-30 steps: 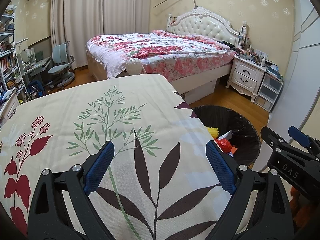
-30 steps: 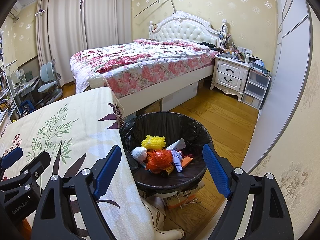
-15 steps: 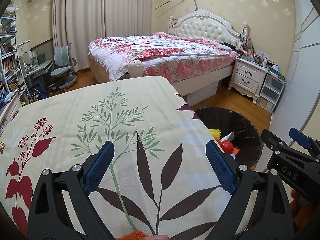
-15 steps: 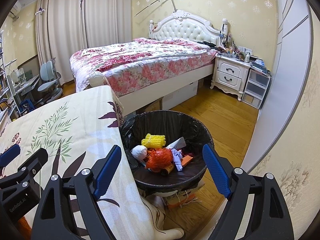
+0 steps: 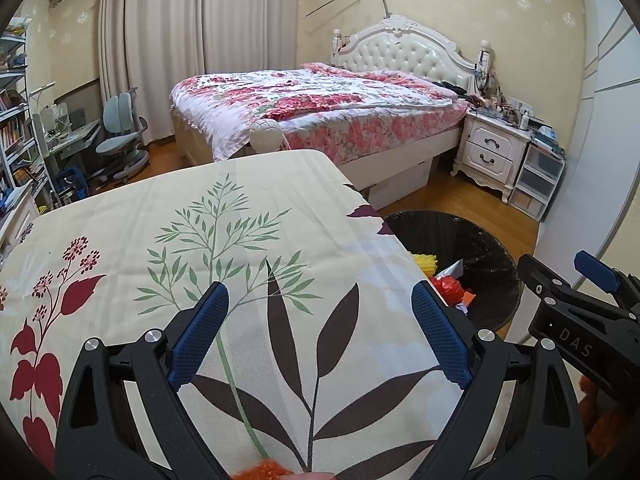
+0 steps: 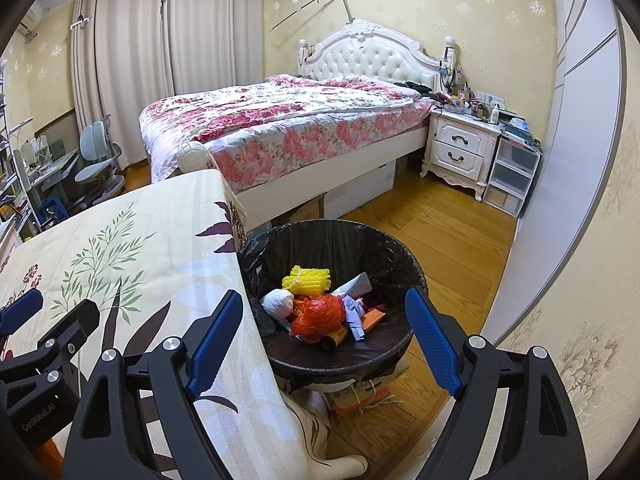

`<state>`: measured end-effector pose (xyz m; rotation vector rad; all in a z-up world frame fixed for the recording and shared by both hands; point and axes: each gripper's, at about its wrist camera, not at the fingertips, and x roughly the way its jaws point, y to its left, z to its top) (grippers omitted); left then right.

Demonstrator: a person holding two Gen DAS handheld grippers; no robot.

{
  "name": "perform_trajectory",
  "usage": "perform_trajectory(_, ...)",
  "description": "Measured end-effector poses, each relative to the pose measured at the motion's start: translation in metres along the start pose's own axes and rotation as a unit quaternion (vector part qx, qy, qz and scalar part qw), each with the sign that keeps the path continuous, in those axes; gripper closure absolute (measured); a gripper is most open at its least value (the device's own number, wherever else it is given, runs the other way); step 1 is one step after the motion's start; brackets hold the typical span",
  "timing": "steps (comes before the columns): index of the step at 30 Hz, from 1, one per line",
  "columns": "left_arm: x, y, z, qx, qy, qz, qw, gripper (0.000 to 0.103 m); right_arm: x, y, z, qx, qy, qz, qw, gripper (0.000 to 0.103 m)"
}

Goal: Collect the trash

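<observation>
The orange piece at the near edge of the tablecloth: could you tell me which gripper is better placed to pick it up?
Probably the left. The left gripper hangs open over the tablecloth, with the orange piece just below its fingers. The right gripper is open too, but faces the trash bin beside the table.

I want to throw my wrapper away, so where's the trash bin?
The trash bin sits on the wooden floor right beside the table's right edge, between the right gripper's open fingers in its view, with the bed beyond it.

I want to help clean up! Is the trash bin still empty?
No, the trash bin already holds a yellow bundle, an orange bag and a white wad.
</observation>
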<state>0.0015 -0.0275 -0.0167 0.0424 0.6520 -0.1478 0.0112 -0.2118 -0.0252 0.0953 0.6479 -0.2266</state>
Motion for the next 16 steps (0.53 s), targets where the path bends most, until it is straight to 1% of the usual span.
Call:
perform_trajectory(5, -0.001, 0.000, 0.000, 0.002, -0.003, -0.002, 1.0000, 0.012, 0.001, 0.001, -0.002, -0.001, 0.001, 0.002, 1.000, 0.022)
perform_trajectory(10, 0.001, 0.008, -0.002, 0.000, -0.002, 0.011, 0.9999, 0.012, 0.006, 0.009, -0.009, -0.010, 0.006, 0.010, 1.000, 0.022)
perform_trajectory(13, 0.005, 0.025, -0.002, -0.010, 0.006, 0.025, 0.9996, 0.012, 0.011, 0.022, -0.008, -0.023, 0.011, 0.023, 0.999, 0.022)
perform_trajectory(16, 0.011, 0.053, -0.004, -0.027, 0.017, 0.045, 0.9985, 0.012, 0.019, 0.042, -0.004, -0.038, 0.019, 0.044, 0.998, 0.022)
